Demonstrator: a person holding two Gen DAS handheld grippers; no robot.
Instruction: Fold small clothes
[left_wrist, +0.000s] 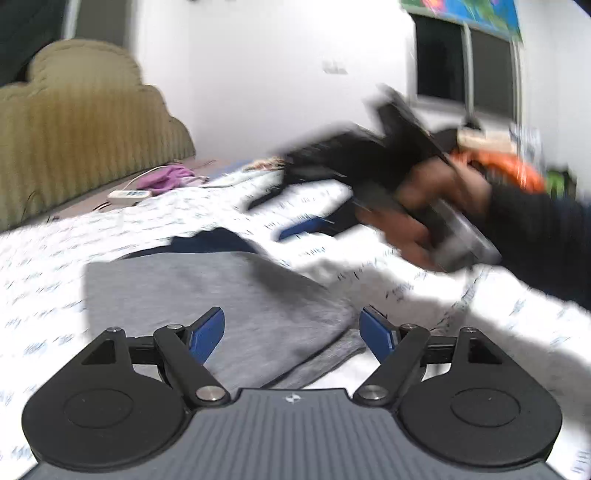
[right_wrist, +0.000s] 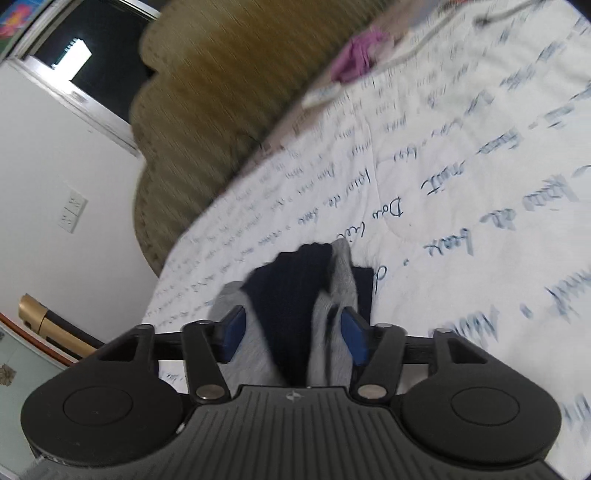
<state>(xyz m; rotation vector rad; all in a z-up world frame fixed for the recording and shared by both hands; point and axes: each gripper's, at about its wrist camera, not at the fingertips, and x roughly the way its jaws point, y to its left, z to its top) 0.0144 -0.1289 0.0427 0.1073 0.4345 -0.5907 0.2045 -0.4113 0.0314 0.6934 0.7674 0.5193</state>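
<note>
While left gripper (left_wrist: 293, 334) gapes over grey garment (left_wrist: 207, 291) on quilt (left_wrist: 44, 266), right gripper (right_wrist: 293, 334) straddles cloth, unclamped.

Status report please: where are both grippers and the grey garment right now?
Left gripper open, over grey garment on the quilt. Right gripper open, garment bunched between its fingers. Nothing blocking.

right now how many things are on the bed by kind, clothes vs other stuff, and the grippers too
Clothes: 2, the grey garment with navy trim and the purple garment
Remotes: 1, the white remote
Grippers: 2, the left gripper and the right gripper
Total: 5
</note>
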